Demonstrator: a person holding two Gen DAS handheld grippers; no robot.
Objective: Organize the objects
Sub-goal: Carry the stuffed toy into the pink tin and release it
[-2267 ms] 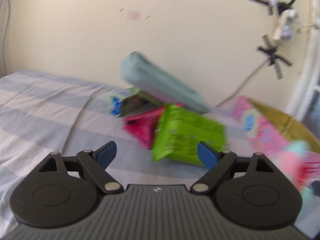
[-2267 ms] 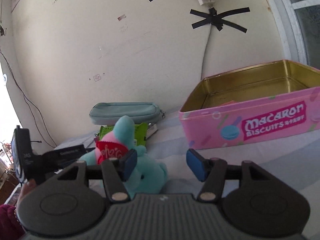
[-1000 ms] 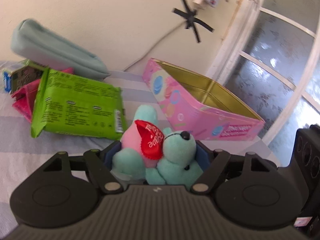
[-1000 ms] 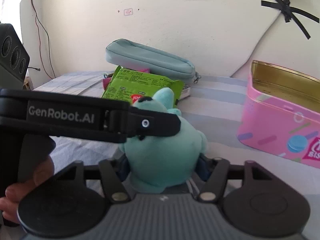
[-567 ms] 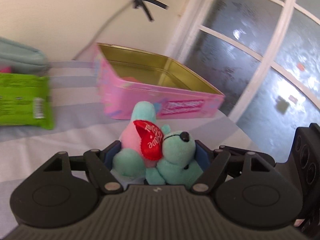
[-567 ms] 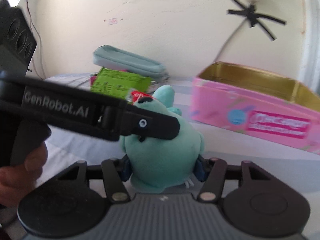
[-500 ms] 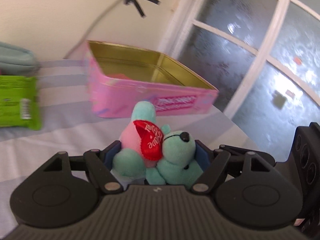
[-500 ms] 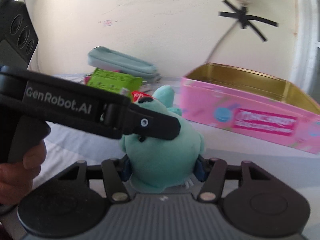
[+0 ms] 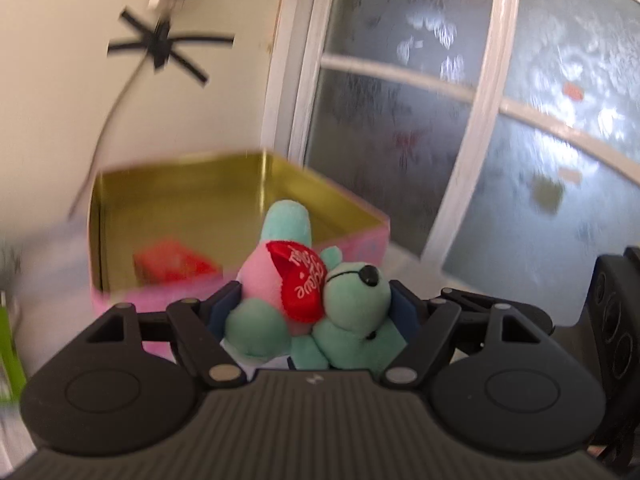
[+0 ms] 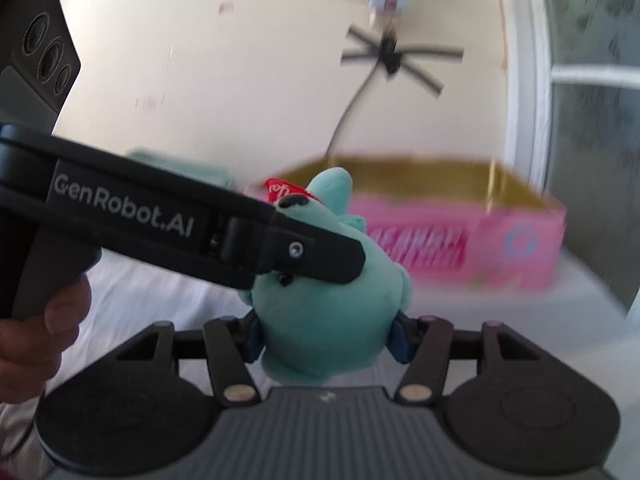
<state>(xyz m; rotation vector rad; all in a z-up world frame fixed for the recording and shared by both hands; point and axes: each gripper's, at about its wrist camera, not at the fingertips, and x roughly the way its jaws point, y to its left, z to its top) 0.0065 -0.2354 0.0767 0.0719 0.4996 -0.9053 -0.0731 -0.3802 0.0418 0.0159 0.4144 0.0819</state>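
Teal plush toy point(image 9: 320, 300) sits pinched between the blue pads of the left tool point(image 9: 312, 312), and the right wrist view shows the right tool point(image 10: 326, 338) clamped on the same toy point(image 10: 332, 292) from another side, so both tools grip it at once. A red heart point(image 9: 298, 280) and a pink belly face the left camera.

A second ago the toy was held the same way, but the pink biscuit tin point(image 9: 120, 300) lay off at about 1 o'clock in the left view, well apart, with the green packet and the pale pouch at 9 to 10 o'clock. Now the tin's gold interior point(image 9: 180, 208) fills the middle of that view at 12 o'clock, just past the toy, and the green packet point(image 9: 8, 344) has slid to a sliver at the 9 o'clock edge. In the right view the tin point(image 10: 516, 244) has swung from 3 o'clock toward 1 o'clock, behind the toy. Both pictures are motion-blurred.

My reading: the carry toward the tin is nearly complete, and the toy is near the front wall but not yet over the opening. A red item point(image 9: 176, 264) already lies on the tin floor at 10 o'clock. Next, I judge, comes lifting over the rim and letting go with both tools together, since an uneven release could drag the soft toy sideways.
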